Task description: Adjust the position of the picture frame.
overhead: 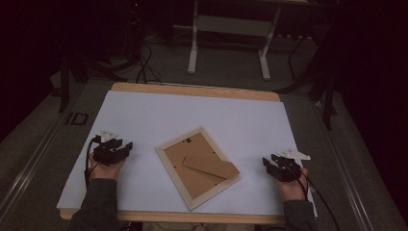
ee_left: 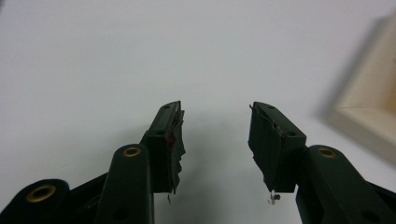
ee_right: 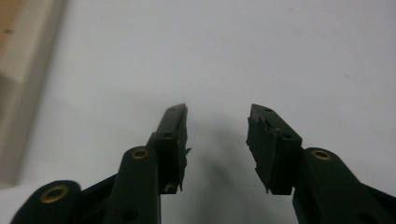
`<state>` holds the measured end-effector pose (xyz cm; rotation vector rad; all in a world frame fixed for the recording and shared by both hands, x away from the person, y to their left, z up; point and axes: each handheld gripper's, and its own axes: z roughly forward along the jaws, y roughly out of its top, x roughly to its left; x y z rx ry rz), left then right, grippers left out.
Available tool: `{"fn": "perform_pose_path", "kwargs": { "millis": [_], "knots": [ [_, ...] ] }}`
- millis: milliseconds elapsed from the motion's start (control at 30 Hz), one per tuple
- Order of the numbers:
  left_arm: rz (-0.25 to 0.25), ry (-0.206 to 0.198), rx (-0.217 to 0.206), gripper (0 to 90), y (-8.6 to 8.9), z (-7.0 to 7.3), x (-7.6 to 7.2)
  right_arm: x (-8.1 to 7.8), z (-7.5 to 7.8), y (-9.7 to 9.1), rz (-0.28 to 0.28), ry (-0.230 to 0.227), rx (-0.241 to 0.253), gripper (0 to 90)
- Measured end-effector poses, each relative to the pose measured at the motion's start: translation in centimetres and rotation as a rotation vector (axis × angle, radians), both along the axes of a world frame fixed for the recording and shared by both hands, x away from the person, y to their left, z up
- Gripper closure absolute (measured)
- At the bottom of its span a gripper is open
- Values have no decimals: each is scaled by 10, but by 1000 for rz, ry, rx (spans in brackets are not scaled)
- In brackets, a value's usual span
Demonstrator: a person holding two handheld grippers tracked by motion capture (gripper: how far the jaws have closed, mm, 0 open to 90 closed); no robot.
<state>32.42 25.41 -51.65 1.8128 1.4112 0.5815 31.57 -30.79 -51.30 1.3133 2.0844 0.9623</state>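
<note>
A light wooden picture frame [overhead: 198,167] lies face down in the middle of the white sheet, its brown backboard and folded stand up. My left gripper [overhead: 126,146] rests on the sheet to the left of it, open, nothing between its jaws. My right gripper [overhead: 267,163] rests to the frame's right, also open and empty. In the left gripper view the jaws [ee_left: 215,122] stand apart over bare white, with the frame's corner [ee_left: 369,100] at the right edge. In the right gripper view the gripper [ee_right: 217,122] is open and the frame's edge [ee_right: 23,65] is at the left.
The white sheet [overhead: 159,113] covers a wooden tabletop whose rim [overhead: 192,90] shows at the far side. Beyond it stand a white table base [overhead: 228,33] and dark cables on the floor. Black stands flank the table on both sides.
</note>
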Motion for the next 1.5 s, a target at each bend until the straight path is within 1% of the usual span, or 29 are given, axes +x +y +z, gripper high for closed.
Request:
{"fn": "perform_pose_path", "kwargs": {
  "millis": [33,67,167,200,267,333,400,500,667,733,800,867,933,967,1033,1100,1167,1233,1267,1333,1367,1433,1500],
  "knots": [
    [-21,-8,0,568,-1,1,-1,-2,2,2,12,-1,0,574],
    [-43,-12,-12,576,-2,2,-2,-3,3,5,27,-4,1,579],
    [-83,-8,-22,580,-5,4,-2,-7,7,11,65,-14,10,583],
    [-97,-6,-15,581,-6,4,-2,-8,7,12,72,-13,6,583],
    [-113,-2,-8,584,-9,3,-2,-9,8,14,90,-13,-1,582],
    [-125,4,-3,586,-11,3,-2,-11,8,17,104,-7,6,588],
    [-141,4,-7,597,-12,3,-2,-13,9,19,121,-4,13,605],
    [-169,4,-11,625,-16,4,-3,-17,10,23,156,-6,1,632],
    [-229,18,-1,713,-28,4,-4,-21,9,32,209,10,-3,722],
    [-251,16,0,766,-34,5,-5,-20,7,35,229,19,-7,767],
    [-279,24,-7,820,-39,5,-6,-20,5,39,244,26,-13,826],
    [-299,26,5,898,-45,5,-6,-19,3,43,253,29,-12,894],
    [-320,40,11,900,-52,4,-6,-18,2,46,263,33,-10,899],
    [-320,40,11,900,-52,4,-6,-18,2,46,263,33,-10,899],
    [-334,46,27,900,-58,2,-7,-17,0,50,268,38,-2,899],
    [-337,51,28,900,-60,0,-8,-17,-1,52,277,43,8,899],
    [-342,62,29,900,-63,-2,-10,-17,-3,54,283,46,5,900],
    [-354,68,41,900,-67,-3,-11,-18,-5,56,290,52,6,900],
    [-359,74,35,900,-69,-5,-12,-18,-6,57,294,57,6,899],
    [-367,91,54,900,-73,-7,-12,-18,-8,59,299,65,3,899],
    [-368,94,53,900,-74,-8,-12,-19,-9,60,300,66,4,900],
    [-373,100,72,900,-77,-9,-12,-19,-10,60,304,69,5,899],
    [-372,102,74,900,-78,-10,-13,-19,-11,61,304,76,7,899]
  ]
}}
